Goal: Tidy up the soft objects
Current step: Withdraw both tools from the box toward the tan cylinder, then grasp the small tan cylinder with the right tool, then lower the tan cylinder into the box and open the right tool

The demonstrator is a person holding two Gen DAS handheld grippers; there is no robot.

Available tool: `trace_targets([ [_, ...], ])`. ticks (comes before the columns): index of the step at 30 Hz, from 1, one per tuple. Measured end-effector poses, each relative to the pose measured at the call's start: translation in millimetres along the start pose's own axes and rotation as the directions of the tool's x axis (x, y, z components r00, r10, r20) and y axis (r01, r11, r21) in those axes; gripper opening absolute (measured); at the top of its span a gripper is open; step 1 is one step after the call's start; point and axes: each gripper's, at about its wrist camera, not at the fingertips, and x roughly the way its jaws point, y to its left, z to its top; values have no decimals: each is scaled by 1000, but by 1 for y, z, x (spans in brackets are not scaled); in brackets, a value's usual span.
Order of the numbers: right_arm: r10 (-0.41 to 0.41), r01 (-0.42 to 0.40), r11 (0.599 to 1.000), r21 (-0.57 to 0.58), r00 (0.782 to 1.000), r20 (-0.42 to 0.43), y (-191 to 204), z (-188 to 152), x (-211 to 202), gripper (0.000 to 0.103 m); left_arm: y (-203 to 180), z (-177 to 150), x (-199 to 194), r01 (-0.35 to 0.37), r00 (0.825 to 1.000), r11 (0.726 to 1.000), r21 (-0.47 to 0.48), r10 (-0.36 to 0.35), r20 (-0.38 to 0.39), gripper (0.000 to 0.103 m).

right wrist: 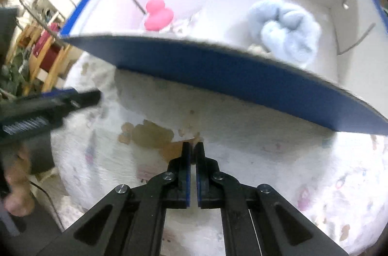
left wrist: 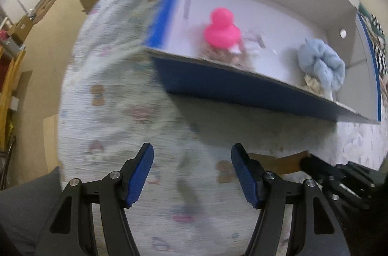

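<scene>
I take the box (right wrist: 218, 76) as my mark. Inside it sit the pink duck (right wrist: 157, 15) toward its left wall and the blue scrunchie (right wrist: 283, 30) toward its right wall, with some smaller pale bits beside each that I cannot make out.

My right gripper (right wrist: 193, 147) hangs just in front of the box's near blue wall, over the printed cloth (right wrist: 303, 171), its fingers pressed together with nothing I can see between them. The tips are at the edge of a brown patch (right wrist: 151, 133) on the cloth; whether that is a soft thing or only print, I cannot tell.

My left gripper (left wrist: 192, 173) is also in front of the box, toward its left end, fingers spread and empty.

I judge most items are already stowed, and the step now is finding what remains outside. To do it well I would spread the right fingers before going lower, steady both hands so the view sharpens, and keep clear of the near wall so the box is not shoved.
</scene>
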Motion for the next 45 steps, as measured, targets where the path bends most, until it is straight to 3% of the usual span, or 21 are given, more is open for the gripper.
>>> trace_targets([
  [6,-12,8,998,65,998,63,-19,-11,-30,5,-31,-3,14,53,998,997,50,-52,-33,63],
  [9,-29,19,995,100,995,93,-31,-12,-42,5,-49,-7,27,87,993,993,83,-80,-86,63],
  [12,-38,23,991,129,993,111,-42,-9,-49,5,-60,-12,40,68,991,991,112,-53,-127,62],
  [15,-42,26,989,143,992,116,-46,-9,-53,5,-67,-17,49,55,989,988,146,-33,-146,48],
  [17,-43,25,989,147,992,121,-47,-9,-56,5,-68,-17,47,110,983,983,144,-87,-161,18],
  [18,-42,24,989,147,992,123,-45,-9,-54,5,-69,-17,47,142,978,980,139,-117,-174,13],
  [19,-39,21,989,145,992,123,-44,-7,-52,5,-68,-17,46,176,971,976,132,-150,-186,8],
  [23,-40,24,991,133,992,122,-40,-7,-52,5,-62,-19,40,200,968,973,114,-178,-177,8],
  [30,-43,26,991,128,990,132,-34,-6,-55,5,-41,-27,8,127,988,986,110,-117,-97,8],
  [34,-37,18,992,126,987,155,-29,-6,-64,5,-33,-29,-20,78,997,988,130,-77,-11,8],
  [38,-20,-4,992,128,982,188,-20,-4,-77,5,-19,-19,-53,59,992,992,112,-71,101,8],
  [45,13,-38,995,89,964,266,5,10,-98,5,-24,7,-87,38,976,992,118,-62,210,8],
])
